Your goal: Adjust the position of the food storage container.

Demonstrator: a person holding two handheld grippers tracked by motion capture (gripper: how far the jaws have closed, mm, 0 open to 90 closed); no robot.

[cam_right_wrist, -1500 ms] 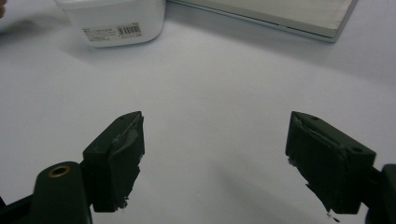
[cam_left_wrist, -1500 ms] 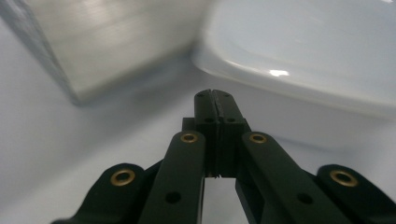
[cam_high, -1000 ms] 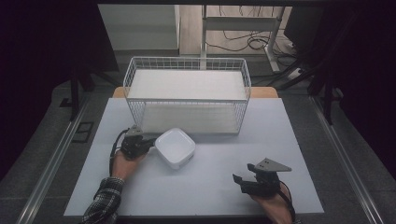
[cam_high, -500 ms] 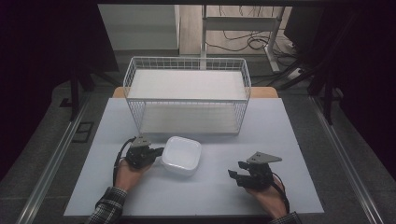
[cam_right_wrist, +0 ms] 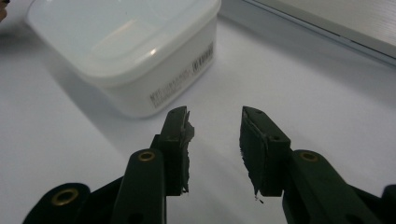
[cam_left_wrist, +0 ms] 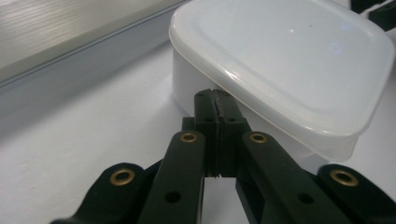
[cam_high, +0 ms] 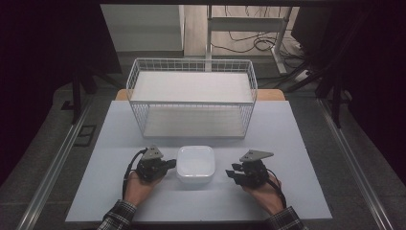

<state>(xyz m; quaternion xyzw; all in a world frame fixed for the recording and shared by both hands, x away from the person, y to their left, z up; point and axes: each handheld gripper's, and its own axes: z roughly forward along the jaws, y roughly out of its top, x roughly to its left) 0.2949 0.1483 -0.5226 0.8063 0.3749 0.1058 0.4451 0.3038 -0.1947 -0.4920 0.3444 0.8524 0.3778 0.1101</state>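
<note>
A white square container with a translucent lid (cam_high: 195, 164) (cam_left_wrist: 289, 56) (cam_right_wrist: 126, 42) sits on the pale table between my two grippers. My left gripper (cam_high: 168, 165) (cam_left_wrist: 215, 100) is at its left side, jaws shut with nothing between them, and the tips rest against the container's wall just under the lid rim. My right gripper (cam_high: 231, 173) (cam_right_wrist: 215, 126) points at the container from the right, a short way off it. Its jaws have just been closing and stand partly open, with only bare table between the pads.
A white wire basket (cam_high: 191, 61) stands at the back middle of the table (cam_high: 297, 143), its near wall just beyond the container. A grey rail (cam_high: 52, 167) runs along the table's left side. Both forearms come in from the front edge.
The container has slid right and toward the front edge, with the left gripper following against its side. The right gripper has moved left, closer to the container.
</note>
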